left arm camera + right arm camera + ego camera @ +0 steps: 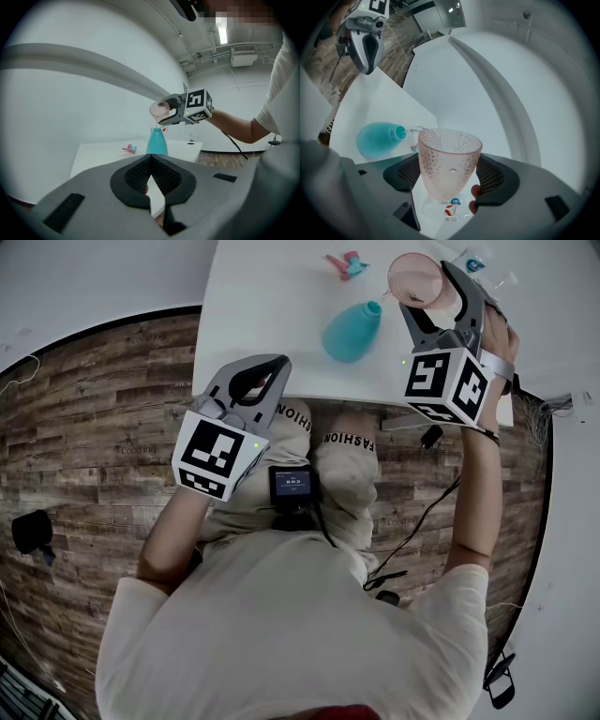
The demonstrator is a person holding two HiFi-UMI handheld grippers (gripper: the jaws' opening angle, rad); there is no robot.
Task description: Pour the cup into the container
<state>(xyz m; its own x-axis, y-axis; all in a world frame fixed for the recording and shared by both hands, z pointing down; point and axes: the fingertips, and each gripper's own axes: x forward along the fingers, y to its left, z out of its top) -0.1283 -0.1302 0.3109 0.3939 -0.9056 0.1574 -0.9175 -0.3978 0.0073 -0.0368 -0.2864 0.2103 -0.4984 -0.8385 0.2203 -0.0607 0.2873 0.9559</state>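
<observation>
Right tongs (449, 172) raised, arm outstretched, clamping cup (450, 152) tilted over teal container (377, 139).

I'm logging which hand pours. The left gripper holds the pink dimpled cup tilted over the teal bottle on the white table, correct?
Not quite. The right gripper, not the left, holds the pink dimpled glass cup, as the right gripper view shows. The cup is tilted over the teal narrow-necked bottle on the white table. The left gripper is shut on nothing.

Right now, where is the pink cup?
The cup is upper right in the head view, held tilted in the right gripper, its lip just above the teal bottle.
</observation>
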